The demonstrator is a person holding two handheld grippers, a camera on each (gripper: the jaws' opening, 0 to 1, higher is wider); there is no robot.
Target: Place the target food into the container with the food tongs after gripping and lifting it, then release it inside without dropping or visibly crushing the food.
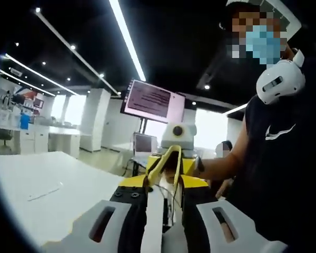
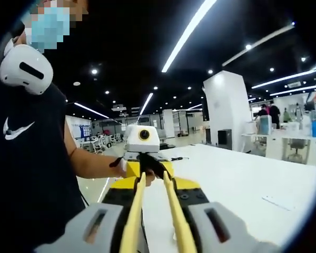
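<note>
The yellow tongs (image 2: 175, 211) sit between the jaws of my right gripper (image 2: 155, 184). Their two arms rise from the bottom centre of the right gripper view and draw close together toward the middle, so they are narrow. Whether the tips pinch anything I cannot tell, because they end right at the black nose of the left gripper (image 2: 147, 161), which faces me at the centre of the frame. A person's hand (image 2: 124, 166) holds that gripper from the left.

In the left gripper view I see the same tongs head on, as a thin yellow loop at centre, just above my own jaws. Those jaws rise from the bottom edge with a slim gap between them, and the white table (image 1: 52, 179) shows through it.

The table spreads to lower left there and to lower right in the right gripper view. A person in a dark sleeveless shirt (image 1: 284, 158) stands at the right edge. A lit monitor (image 1: 152, 99) hangs behind, above centre.
</note>
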